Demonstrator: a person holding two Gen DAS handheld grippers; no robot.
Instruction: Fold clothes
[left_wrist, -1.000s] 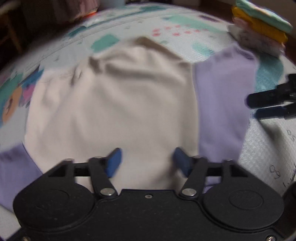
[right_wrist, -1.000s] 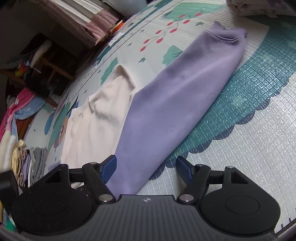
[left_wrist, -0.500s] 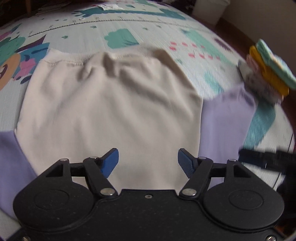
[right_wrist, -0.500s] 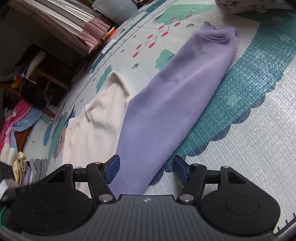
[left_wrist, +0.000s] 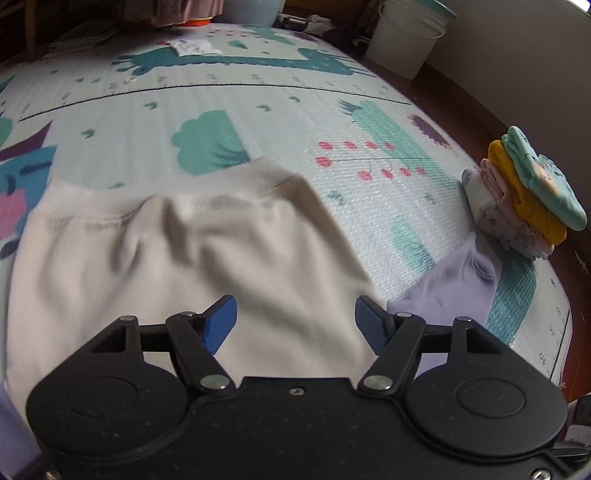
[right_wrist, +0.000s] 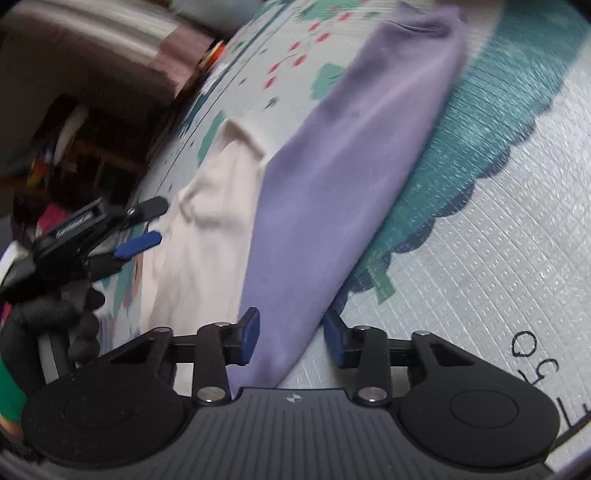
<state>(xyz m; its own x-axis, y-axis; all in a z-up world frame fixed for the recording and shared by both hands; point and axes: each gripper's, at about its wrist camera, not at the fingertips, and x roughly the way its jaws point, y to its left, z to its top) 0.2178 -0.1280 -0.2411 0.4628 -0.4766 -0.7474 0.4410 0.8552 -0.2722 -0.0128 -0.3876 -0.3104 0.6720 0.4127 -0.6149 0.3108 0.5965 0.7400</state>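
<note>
Right tool (right_wrist: 291, 338) closing, astride purple sleeve (right_wrist: 332, 177)

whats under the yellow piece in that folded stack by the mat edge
Under the yellow piece lie a pink fold and a pale printed one, resting on the play mat. A teal garment covers its top; lower layers are hidden.

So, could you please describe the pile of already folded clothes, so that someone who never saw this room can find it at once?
Look at the printed play mat covering the floor, then follow it to its right edge in the left wrist view, beyond the cream and purple sweatshirt. There sits the folded pile. It is the only neat stack, with a mint-green piece on top and a mustard-yellow one beneath.
</note>
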